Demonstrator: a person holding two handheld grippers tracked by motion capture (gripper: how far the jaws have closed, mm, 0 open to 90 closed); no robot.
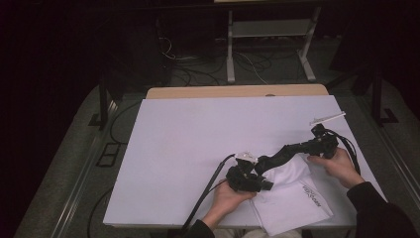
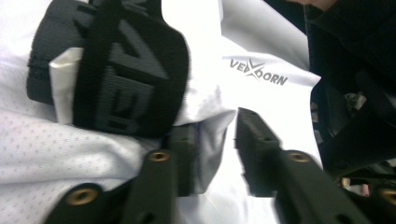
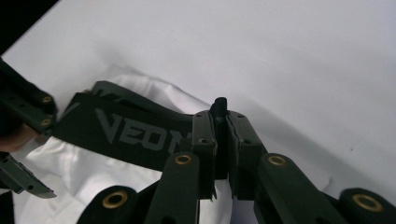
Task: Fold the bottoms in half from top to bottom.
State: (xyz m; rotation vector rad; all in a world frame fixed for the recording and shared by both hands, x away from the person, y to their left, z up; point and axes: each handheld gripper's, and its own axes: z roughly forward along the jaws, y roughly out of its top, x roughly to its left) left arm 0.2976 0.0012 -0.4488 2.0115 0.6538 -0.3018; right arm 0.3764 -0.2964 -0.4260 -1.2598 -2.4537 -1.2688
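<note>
On the worktop (image 1: 188,148), the white garment (image 1: 292,196) lies at the near right corner, its black waistband (image 1: 280,154) stretched above it between the right gripper (image 3: 220,140), pinching the band's end, and the left gripper (image 2: 215,154), jaws spread around a white fold.

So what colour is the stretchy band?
Black band with grey letters, clearest in the right gripper view.

white garment (image 2: 261,51): "VEXDORN", probably | black waistband (image 3: 135,135): "VEON…" cut off
</note>
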